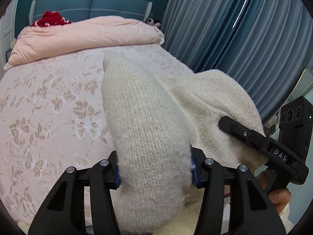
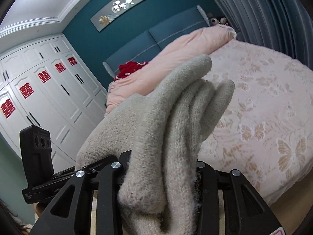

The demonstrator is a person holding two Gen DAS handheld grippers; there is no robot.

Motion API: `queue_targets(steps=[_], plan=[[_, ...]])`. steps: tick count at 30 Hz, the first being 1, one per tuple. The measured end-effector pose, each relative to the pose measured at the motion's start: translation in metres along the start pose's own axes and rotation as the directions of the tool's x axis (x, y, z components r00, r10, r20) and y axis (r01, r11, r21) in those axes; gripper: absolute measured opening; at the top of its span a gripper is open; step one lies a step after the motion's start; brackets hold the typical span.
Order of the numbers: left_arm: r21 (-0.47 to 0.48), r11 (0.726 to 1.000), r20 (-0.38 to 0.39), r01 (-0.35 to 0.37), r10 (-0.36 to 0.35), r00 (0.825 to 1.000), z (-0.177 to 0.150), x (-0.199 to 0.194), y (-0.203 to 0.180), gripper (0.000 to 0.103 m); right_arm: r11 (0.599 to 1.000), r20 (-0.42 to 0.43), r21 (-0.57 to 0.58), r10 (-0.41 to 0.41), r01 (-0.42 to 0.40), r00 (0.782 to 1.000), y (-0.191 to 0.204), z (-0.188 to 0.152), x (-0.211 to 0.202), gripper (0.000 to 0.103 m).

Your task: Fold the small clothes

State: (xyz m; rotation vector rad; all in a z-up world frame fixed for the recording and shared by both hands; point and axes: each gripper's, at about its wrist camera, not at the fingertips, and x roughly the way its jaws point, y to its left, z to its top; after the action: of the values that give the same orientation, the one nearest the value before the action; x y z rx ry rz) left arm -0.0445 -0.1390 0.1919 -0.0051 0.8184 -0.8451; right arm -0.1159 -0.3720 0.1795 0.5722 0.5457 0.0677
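Note:
A cream knitted garment [image 1: 137,107] hangs in the air above the bed, stretched between both grippers. At the bottom of the left wrist view my left gripper [image 1: 154,168] is shut on a thick rolled fold of it. The knit fills the gap between the blue pads. My right gripper [image 1: 244,135] comes in from the right edge, its black finger lying against the same garment. In the right wrist view the right gripper [image 2: 162,168] is shut on several bunched folds of the cream garment [image 2: 176,107]. The left gripper [image 2: 93,168] shows at the lower left, along the cloth's edge.
Under the garment lies a bed with a pink butterfly-patterned cover [image 1: 49,107]. A folded pink duvet [image 1: 88,33] and a red garment [image 1: 50,19] lie by the blue headboard. Blue curtains [image 1: 234,29] hang on the right. White wardrobe doors [image 2: 39,88] stand on the left. A hand [image 1: 277,193] holds the right gripper.

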Motion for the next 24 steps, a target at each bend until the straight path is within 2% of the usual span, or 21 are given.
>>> queue_targets(steps=[4,8,12,15,18,22,24], plan=[[0.043,0.999,0.14,0.003,-0.009,0.99,0.023,-0.058,0.006,0.049,0.994,0.09,-0.081,0.085,-0.077,0.992,0.045,0.019,-0.021,0.035],[0.064,0.998,0.262,0.003,-0.02,0.965,0.038,-0.117,0.027,0.05,0.973,0.154,-0.17,0.185,-0.158,0.971,0.095,0.031,-0.027,0.036],[0.081,0.997,0.35,-0.018,-0.012,0.937,0.044,-0.161,0.058,0.051,0.944,0.173,-0.24,0.27,-0.225,0.947,0.139,0.036,-0.017,0.036],[0.076,0.996,0.38,-0.038,0.006,0.925,0.042,-0.182,0.086,0.052,0.928,0.151,-0.262,0.31,-0.264,0.939,0.161,0.033,0.002,0.037],[0.046,0.996,0.372,-0.077,0.054,0.927,0.028,-0.184,0.121,0.054,0.924,0.092,-0.252,0.318,-0.287,0.944,0.172,0.018,0.031,0.039],[-0.104,0.991,0.251,-0.086,0.11,0.962,-0.013,-0.131,0.189,0.061,0.949,-0.067,-0.134,0.278,-0.285,0.958,0.144,-0.032,0.111,0.047],[-0.183,0.978,0.154,-0.097,0.126,0.98,-0.051,-0.087,0.229,0.069,0.978,-0.194,-0.063,0.184,-0.199,0.964,0.111,-0.076,0.17,0.051]])
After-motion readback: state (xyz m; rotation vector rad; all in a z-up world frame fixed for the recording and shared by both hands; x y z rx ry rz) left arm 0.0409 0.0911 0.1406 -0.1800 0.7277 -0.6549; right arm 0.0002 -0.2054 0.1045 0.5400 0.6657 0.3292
